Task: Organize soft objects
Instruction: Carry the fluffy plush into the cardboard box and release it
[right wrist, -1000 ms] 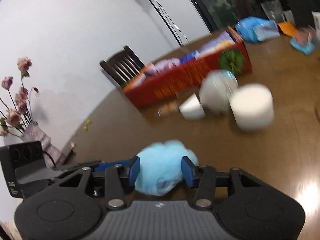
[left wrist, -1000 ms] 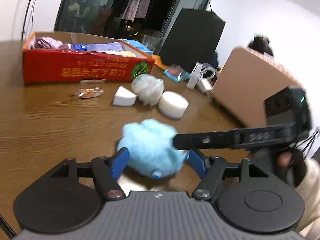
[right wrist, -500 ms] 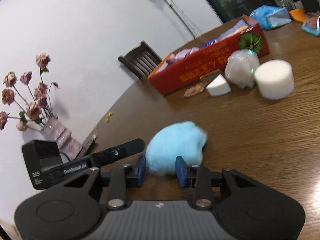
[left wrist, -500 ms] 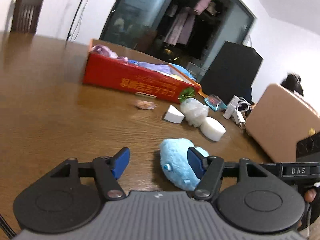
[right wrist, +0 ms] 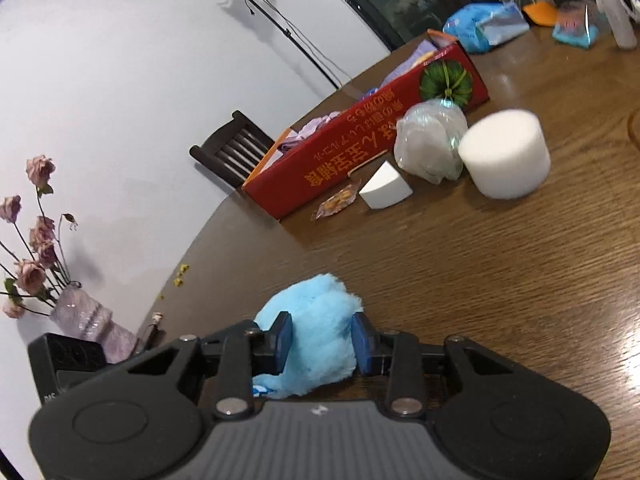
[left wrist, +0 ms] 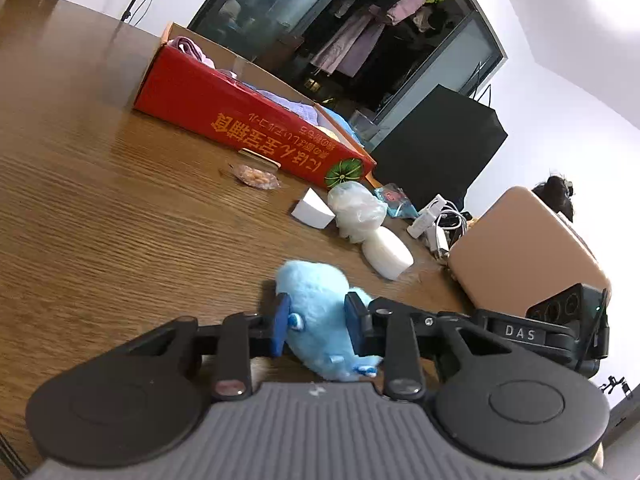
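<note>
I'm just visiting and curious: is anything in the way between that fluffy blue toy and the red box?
Partly. The blue plush toy, held by both grippers, faces bare wooden table, but a snack packet, white wedge sponge and mesh puff lie before the red box.

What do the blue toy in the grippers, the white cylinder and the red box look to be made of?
Blue toy: plush, fuzzy pile with a matte look, dented where the pads squeeze it.
White cylinder: likely foam sponge, going by its matte, fine-grained face and soft edges.
Red box: printed cardboard; brown raw board shows along its open rim.
</note>
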Demonstrator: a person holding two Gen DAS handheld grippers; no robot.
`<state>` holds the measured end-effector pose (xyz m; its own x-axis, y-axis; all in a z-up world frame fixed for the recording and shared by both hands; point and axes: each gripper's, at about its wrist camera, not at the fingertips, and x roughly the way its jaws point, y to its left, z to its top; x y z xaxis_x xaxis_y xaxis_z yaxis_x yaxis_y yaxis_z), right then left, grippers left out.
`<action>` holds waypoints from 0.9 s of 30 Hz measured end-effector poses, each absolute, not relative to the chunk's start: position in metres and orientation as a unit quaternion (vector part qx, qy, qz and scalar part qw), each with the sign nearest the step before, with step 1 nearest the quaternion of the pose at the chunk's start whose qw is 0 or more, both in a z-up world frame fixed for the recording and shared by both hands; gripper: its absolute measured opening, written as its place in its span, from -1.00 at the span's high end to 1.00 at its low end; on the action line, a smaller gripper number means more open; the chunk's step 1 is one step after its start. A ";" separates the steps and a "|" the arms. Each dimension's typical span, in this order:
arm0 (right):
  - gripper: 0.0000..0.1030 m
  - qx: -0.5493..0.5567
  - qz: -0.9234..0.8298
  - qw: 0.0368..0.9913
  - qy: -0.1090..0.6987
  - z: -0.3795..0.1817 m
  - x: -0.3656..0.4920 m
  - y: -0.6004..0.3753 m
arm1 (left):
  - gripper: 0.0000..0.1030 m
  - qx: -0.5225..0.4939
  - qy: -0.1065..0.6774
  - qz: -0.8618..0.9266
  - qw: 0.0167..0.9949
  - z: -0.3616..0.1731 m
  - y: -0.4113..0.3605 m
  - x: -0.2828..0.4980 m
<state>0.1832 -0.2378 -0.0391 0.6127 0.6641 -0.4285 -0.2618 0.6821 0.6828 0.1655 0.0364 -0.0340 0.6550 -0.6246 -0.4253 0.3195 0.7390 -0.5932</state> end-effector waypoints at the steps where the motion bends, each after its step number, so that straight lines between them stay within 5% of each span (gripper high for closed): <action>1: 0.43 0.294 0.274 0.847 0.347 -0.040 0.185 -0.238 | 0.42 -0.241 0.315 -0.266 0.879 -0.033 0.035 0.167; 7: 0.46 0.291 0.281 0.852 0.333 -0.017 0.207 -0.242 | 0.43 -0.237 0.268 -0.282 0.890 0.004 0.029 0.196; 16: 0.46 0.200 0.283 0.898 0.270 0.083 0.353 -0.245 | 0.43 -0.191 0.259 -0.278 0.905 0.067 0.011 0.359; 23: 0.49 0.159 0.256 0.875 0.379 0.038 0.464 -0.214 | 0.42 -0.108 0.370 -0.202 0.900 0.026 -0.005 0.429; 27: 0.51 0.132 0.256 0.858 0.425 0.006 0.475 -0.192 | 0.27 -0.061 0.345 -0.223 0.910 0.019 -0.003 0.412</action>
<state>0.4750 -0.1924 0.0061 0.5069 0.5518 -0.6622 -0.3274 0.8339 0.4442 0.4122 -0.0033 0.0190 0.6621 -0.4480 -0.6008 0.3632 0.8930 -0.2656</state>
